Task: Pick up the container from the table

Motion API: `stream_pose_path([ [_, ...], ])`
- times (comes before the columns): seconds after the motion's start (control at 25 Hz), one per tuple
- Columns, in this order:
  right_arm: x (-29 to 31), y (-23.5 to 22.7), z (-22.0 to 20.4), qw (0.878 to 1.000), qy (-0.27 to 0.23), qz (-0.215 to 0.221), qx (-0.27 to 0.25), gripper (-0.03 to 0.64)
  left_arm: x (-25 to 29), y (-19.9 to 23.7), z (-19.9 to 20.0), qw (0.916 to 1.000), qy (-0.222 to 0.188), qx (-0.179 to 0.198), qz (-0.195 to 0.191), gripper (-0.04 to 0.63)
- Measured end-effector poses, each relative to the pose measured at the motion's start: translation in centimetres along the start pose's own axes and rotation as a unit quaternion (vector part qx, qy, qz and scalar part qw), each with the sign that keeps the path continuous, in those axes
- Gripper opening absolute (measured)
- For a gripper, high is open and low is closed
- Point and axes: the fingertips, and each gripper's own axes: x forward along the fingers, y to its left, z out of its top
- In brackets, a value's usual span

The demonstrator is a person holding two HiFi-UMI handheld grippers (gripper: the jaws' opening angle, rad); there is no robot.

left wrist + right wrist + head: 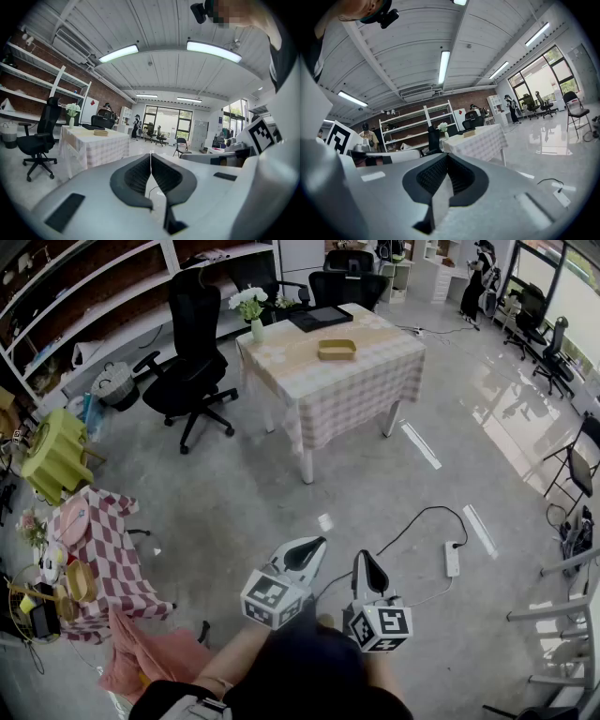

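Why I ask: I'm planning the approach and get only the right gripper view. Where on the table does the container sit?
Observer: In the head view the container lies near the middle of the table, apart from the vase at one corner.
Operator: Is the left gripper ready to grasp?
Observer: The left gripper has its jaws together, with nothing between them.
Operator: Anything off to our left?
Observer: A low table with a pink checked cloth stands at the head view's left, off the straight line to the container.
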Motion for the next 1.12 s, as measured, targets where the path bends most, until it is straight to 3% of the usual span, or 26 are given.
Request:
stream_pose_path([
  [0.24,-1.2,0.1,-0.2,1.000,0.003,0.005,-0.001,0.003,-0.2,-1.8,-0.5,0.9999,0.009,0.004,-0.009,0.011],
  [0.64,-1.6,-2.3,-0.8,0.999,-0.005,-0.035,0.039,0.005,0.9,-2.5,-1.8,0.9995,0.025,0.008,-0.018,0.011],
  [1.12,4.2,-4.3,0.1,0.998,0.006,-0.035,0.052,0.005,4.6,1.3,-1.3,0.9991,0.042,0.007,-0.010,0.011],
])
